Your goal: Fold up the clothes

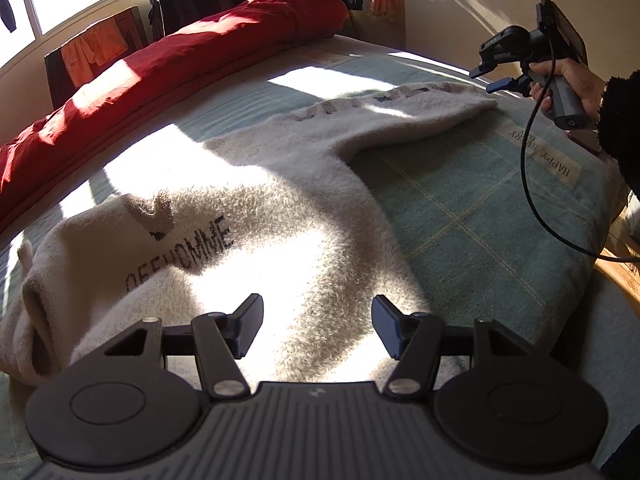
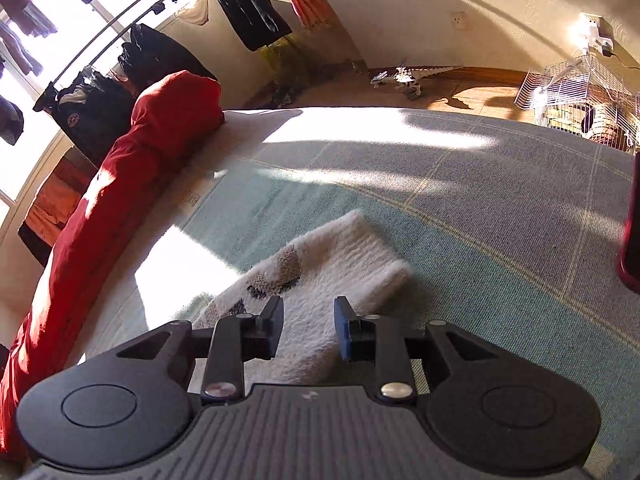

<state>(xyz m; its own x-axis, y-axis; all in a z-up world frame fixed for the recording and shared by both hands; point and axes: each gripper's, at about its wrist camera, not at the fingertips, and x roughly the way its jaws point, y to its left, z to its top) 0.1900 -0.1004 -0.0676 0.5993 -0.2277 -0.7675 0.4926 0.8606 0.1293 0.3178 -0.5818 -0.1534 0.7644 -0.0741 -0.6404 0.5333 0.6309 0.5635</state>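
Observation:
A fluffy cream sweater (image 1: 280, 200) with dark lettering lies spread on the pale green bed cover (image 1: 472, 208). One sleeve (image 1: 400, 116) stretches toward the far right. My left gripper (image 1: 318, 322) hovers open over the sweater's body, with nothing between its fingers. The right gripper (image 1: 486, 80), held in a person's hand, hangs just past the sleeve's cuff, clear of the cloth. In the right wrist view the sleeve (image 2: 332, 264) lies flat below my right gripper (image 2: 308, 326), whose jaws stand apart and hold nothing.
A rolled red quilt (image 1: 172, 72) runs along the far side of the bed. Dark clothes (image 2: 244, 4) hang on a rail by the window. A wire cage (image 2: 576, 96) and a toy dinosaur (image 2: 412, 76) sit on the wooden floor beyond the bed.

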